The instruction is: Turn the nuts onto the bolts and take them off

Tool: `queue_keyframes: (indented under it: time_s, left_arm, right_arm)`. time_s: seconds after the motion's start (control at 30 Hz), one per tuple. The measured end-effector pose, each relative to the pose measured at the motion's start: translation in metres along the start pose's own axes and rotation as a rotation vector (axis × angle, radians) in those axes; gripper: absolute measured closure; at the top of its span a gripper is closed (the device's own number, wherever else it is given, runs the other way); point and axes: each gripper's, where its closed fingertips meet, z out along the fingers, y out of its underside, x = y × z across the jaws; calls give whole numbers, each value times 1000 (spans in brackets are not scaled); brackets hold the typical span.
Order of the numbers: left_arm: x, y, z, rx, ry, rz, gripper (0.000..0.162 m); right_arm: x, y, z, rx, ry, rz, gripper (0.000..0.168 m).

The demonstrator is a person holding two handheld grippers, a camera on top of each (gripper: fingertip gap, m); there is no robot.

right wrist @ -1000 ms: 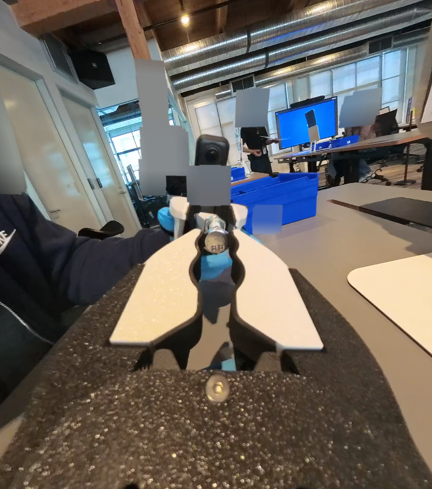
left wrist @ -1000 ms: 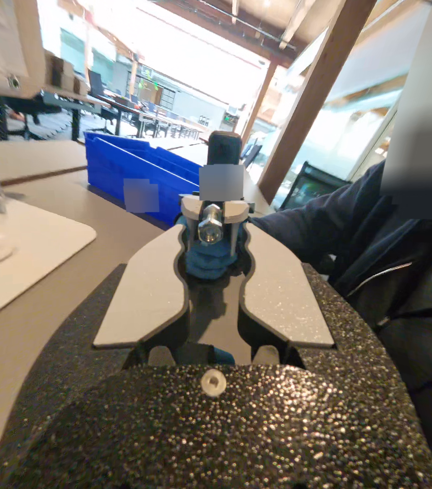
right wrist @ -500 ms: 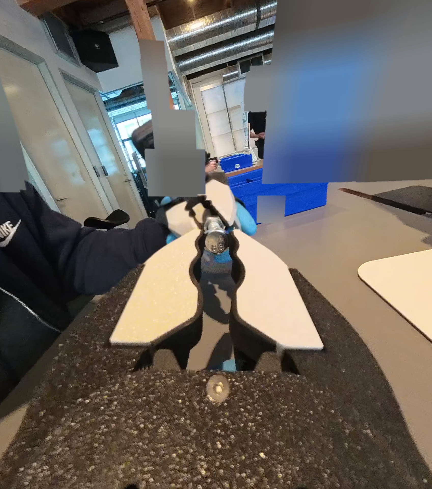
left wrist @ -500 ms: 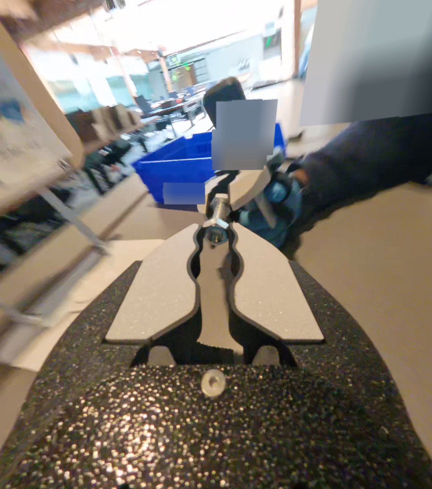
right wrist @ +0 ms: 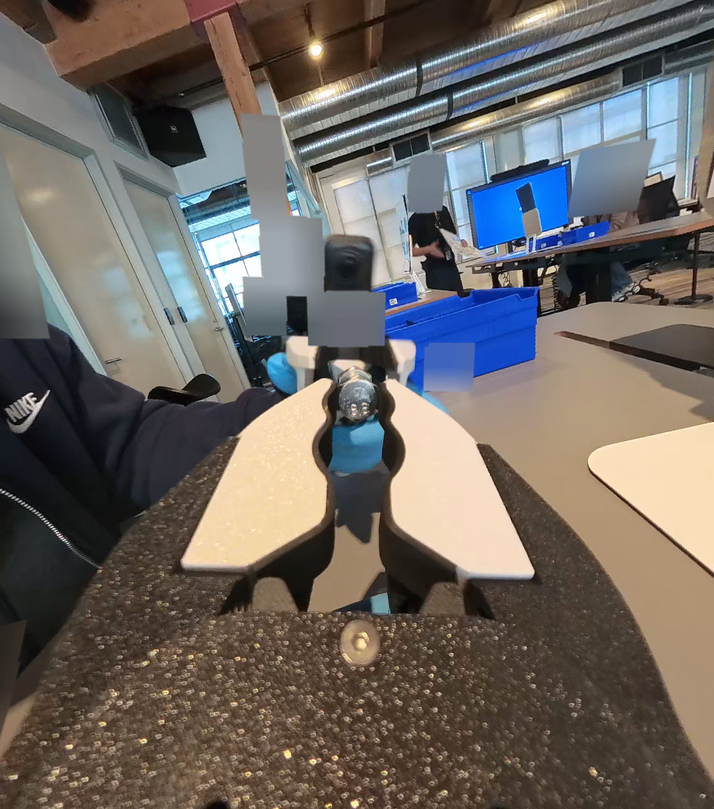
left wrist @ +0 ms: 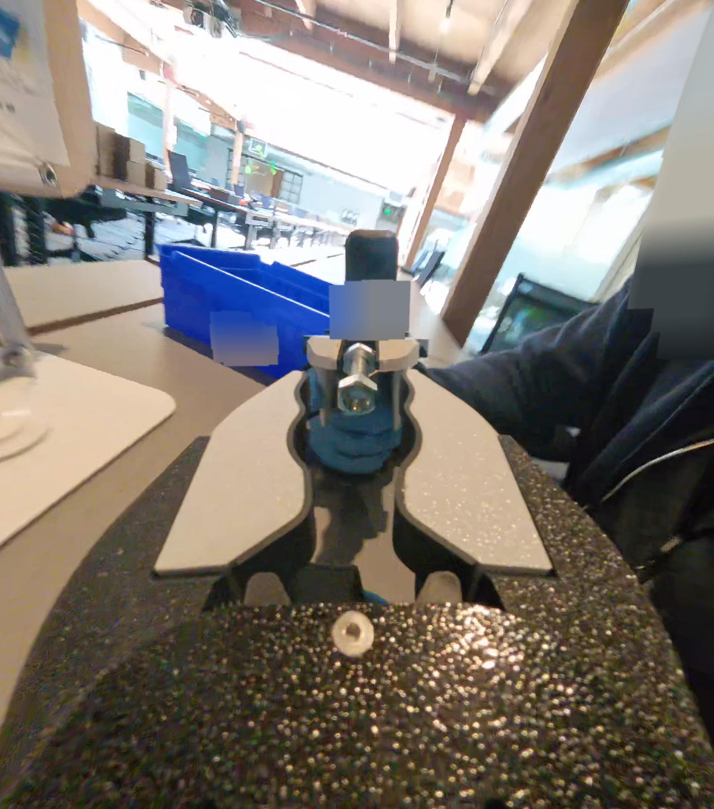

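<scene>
A silver bolt (right wrist: 357, 400) is held by its head in my right gripper (right wrist: 357, 394), which is shut on it. The thread points at my left gripper (left wrist: 353, 387). A hex nut (left wrist: 356, 387) sits on the bolt's thread, near its end. My left gripper's jaws stand open on either side of the nut, with a gap on both sides. The right gripper's white fingers (left wrist: 324, 352) show behind the nut in the left wrist view, with a blue-gloved hand (left wrist: 346, 442) below. The left gripper's fingers (right wrist: 300, 354) show beyond the bolt head in the right wrist view.
Both grippers hover over a grey table (right wrist: 543, 416). A blue bin (left wrist: 232, 297) stands behind them and also shows in the right wrist view (right wrist: 477, 324). A white stand base (left wrist: 62, 420) lies to one side. A person's dark sleeve (left wrist: 521, 394) is close by. Both grippers' tips are close together, under 4 cm apart.
Half a second ago my left gripper was shut on the nut and rolled over. Now it has rolled back level and its jaws have opened off the nut. The right gripper kept its hold.
</scene>
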Motion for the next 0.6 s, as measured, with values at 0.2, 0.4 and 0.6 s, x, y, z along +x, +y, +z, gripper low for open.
queue_keyframes:
  time_s: [0.2,0.4,0.6]
  left_arm:
    - [3,13,6,-55,45,-88,139]
    - [-2,15,6,-142,-152,527,145]
    - [-11,15,6,-230,-335,1005,131]
  right_arm:
    - [1,2,3,-12,7,-18,151]
    - [0,2,4,-18,-9,6,150]
    - [3,1,0,-3,-13,18,151]
